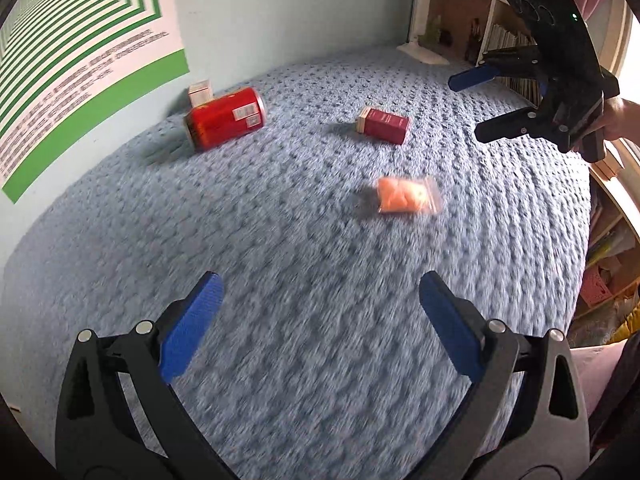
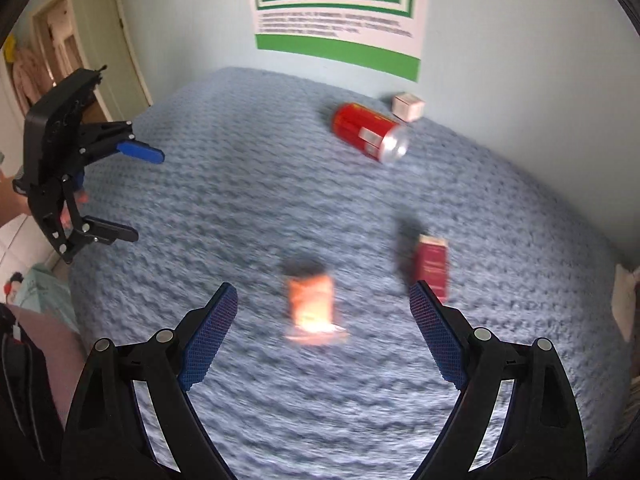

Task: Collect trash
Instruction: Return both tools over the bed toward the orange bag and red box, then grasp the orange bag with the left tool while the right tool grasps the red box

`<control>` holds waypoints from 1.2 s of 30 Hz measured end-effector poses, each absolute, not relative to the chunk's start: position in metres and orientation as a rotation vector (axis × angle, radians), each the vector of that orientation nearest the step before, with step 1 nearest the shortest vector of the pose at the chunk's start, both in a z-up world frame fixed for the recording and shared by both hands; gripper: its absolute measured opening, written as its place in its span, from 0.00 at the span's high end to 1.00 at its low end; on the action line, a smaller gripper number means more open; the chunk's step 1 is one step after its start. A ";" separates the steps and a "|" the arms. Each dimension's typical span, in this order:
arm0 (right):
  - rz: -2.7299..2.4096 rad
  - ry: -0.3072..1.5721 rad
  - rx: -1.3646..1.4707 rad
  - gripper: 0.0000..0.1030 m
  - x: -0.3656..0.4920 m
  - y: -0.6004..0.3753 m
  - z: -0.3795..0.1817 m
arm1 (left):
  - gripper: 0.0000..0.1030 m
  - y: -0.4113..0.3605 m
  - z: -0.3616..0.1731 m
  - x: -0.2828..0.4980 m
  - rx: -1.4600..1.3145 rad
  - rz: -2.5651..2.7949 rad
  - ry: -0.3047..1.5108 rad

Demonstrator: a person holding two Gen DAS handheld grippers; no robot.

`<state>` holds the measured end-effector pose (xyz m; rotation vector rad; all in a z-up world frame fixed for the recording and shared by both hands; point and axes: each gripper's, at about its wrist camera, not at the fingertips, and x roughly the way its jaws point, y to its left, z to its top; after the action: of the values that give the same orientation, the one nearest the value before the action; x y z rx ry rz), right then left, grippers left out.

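Trash lies on a blue knitted bedspread [image 1: 280,240]. A red soda can [image 1: 225,118] lies on its side near the wall, also in the right wrist view [image 2: 370,132]. A small white box [image 1: 200,92] stands behind it [image 2: 407,107]. A dark red carton [image 1: 383,125] lies mid-bed [image 2: 431,267]. An orange plastic packet [image 1: 408,195] lies closest [image 2: 313,307]. My left gripper [image 1: 320,300] is open and empty, short of the packet. My right gripper [image 2: 324,300] is open and empty, hovering just before the packet.
A green-striped poster [image 2: 340,8] hangs on the wall behind the bed. Bookshelves [image 1: 472,28] stand at the bed's far right side. A doorway [image 2: 60,52] is beyond the bed's left edge. Each gripper shows in the other's view [image 1: 464,106] [image 2: 150,196].
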<state>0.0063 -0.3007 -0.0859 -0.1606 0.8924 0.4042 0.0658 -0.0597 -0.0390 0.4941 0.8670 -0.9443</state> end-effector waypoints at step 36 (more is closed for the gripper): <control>0.666 0.973 -0.176 0.71 0.116 -0.373 -0.168 | 0.50 -0.202 -0.118 0.102 0.443 -0.854 1.093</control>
<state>0.1156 -0.3729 -0.1679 -0.1755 0.9726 0.6660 0.1021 -0.2022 -0.1175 0.4434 1.0931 -0.8543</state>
